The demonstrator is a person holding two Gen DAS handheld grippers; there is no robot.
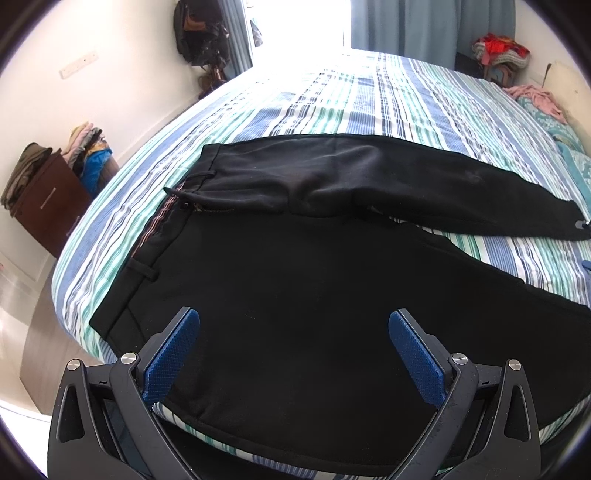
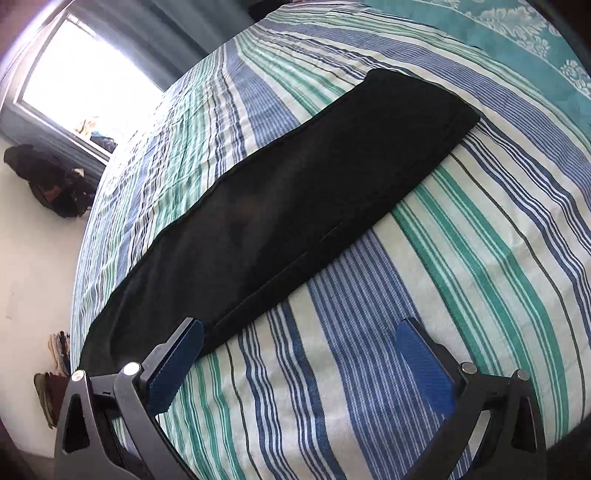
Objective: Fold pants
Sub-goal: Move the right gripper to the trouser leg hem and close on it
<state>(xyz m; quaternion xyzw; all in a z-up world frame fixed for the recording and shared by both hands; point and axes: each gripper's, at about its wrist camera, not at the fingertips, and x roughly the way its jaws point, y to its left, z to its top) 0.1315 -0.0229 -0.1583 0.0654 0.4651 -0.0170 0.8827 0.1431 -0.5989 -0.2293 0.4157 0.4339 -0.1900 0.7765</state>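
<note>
Black pants (image 1: 314, 273) lie spread flat on a striped bed, waistband to the left and both legs running right, the far leg (image 1: 424, 181) angled away from the near one. My left gripper (image 1: 294, 325) hovers open over the near hip area, holding nothing. In the right wrist view one pant leg (image 2: 295, 206) stretches diagonally toward its hem at the upper right. My right gripper (image 2: 299, 332) is open above the bedsheet, its left finger (image 2: 177, 362) at the leg's near edge, its right finger (image 2: 424, 369) over bare sheet.
The bed (image 1: 369, 99) has a blue, green and white striped sheet (image 2: 461, 258). A brown cabinet (image 1: 51, 206) with piled clothes stands to the left. Bags (image 1: 199, 33) hang on the far wall. A teal pillow (image 2: 498, 33) and pink cloth (image 1: 535, 96) lie at the bed's right end.
</note>
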